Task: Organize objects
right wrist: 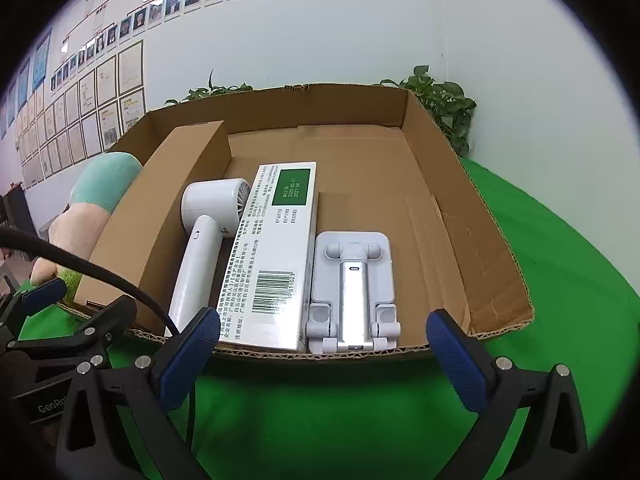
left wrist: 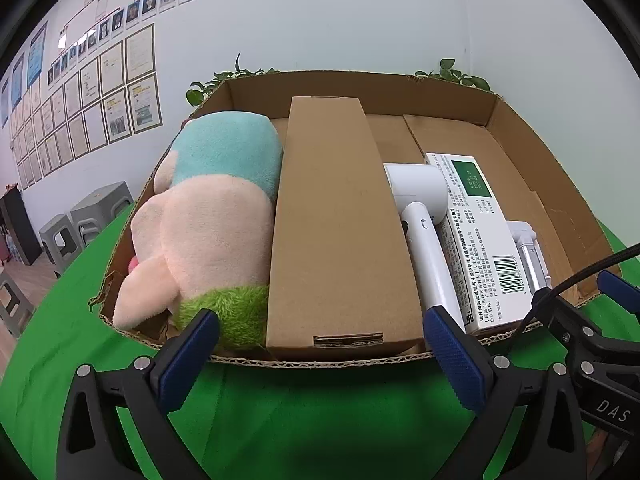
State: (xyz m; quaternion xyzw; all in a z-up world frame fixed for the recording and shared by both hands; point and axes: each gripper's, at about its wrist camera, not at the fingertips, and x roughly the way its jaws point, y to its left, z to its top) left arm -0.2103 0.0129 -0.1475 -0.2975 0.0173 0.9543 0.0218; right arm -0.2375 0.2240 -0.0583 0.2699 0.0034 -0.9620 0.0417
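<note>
Phone stand lies flat in the cardboard tray, long axis pointing away, dead ahead of the right claw; both claws, left claw included, gape empty.

We see a worktop covered in bright green cloth, with a curved edge on the right in the right wrist view. One thing rests directly on it: a shallow open cardboard tray, its torn near rim lying flat on the green. In the right wrist view the tray sits well in from the worktop's right edge, with green showing all along its right wall and in front of it. In the left wrist view green shows to the tray's left too. The far side of the tray hides the worktop behind it; we cannot tell where it ends there.
</note>
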